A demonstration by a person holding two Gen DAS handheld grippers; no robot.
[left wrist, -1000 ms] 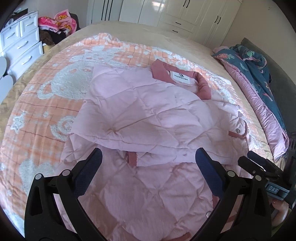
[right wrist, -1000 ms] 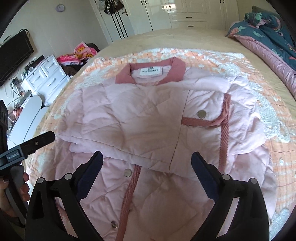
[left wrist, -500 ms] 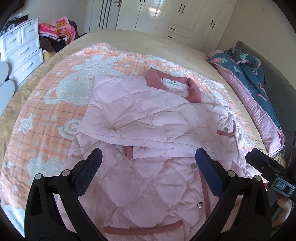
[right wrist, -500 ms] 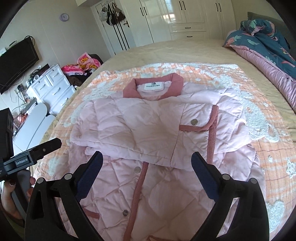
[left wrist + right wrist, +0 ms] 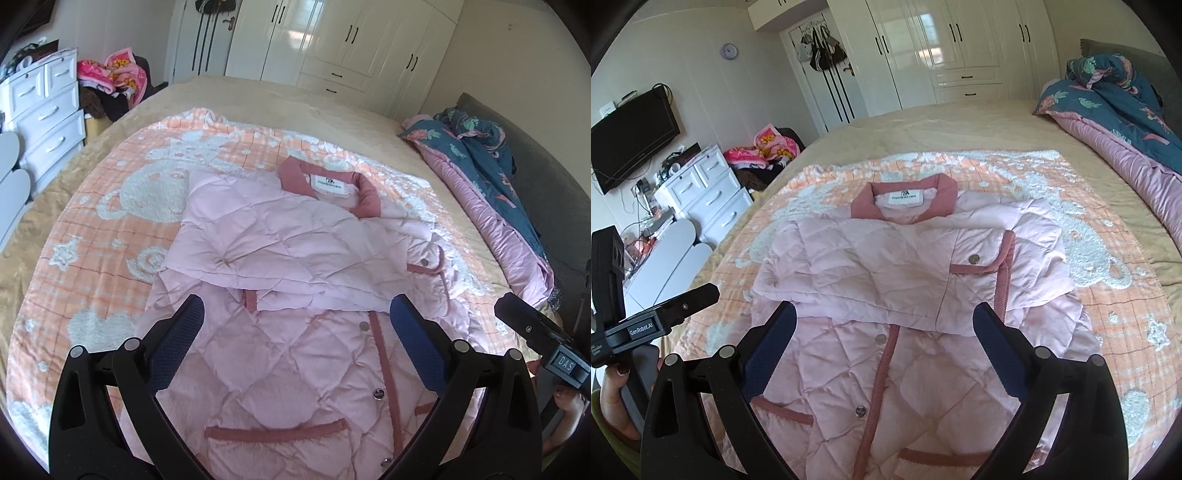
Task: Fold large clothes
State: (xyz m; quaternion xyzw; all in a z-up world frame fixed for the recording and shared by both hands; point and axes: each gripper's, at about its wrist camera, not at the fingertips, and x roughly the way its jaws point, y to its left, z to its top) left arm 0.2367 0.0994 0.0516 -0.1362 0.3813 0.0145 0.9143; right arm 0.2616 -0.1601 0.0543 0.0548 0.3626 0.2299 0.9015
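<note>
Pulling both tongs back and up from the bed is what has changed over the last second: a moment ago I was low over the pink quilted jacket (image 5: 295,280), and now I see all of it, down to the hem pockets nearest me. My left tongs (image 5: 295,345) and my right tongs (image 5: 884,341) both stand wide apart and hold nothing, above the jacket's near half without touching it. The jacket itself has not shifted; it lies flat on the orange patterned blanket (image 5: 110,229) in the middle of the bed (image 5: 960,122), collar (image 5: 905,201) at the far end, hem near me.

I read the retreat as one fold finished: both sleeves are laid across the chest in a band, the right one on top with its trimmed cuff (image 5: 982,264) showing. What seems left is to take the near hem and bring it up over that band towards the collar, so my next reach would go to the two near corners.

Counted: one jacket, one collar, two sleeves folded in. Snaps I can see in the right view: two down the front placket and one on the cuff. Two trimmed pocket openings near the hem. One blanket, one crumpled quilt (image 5: 1126,110) along the right edge of the bed, one white chest of drawers (image 5: 709,199) at the far left, two tongs
</note>
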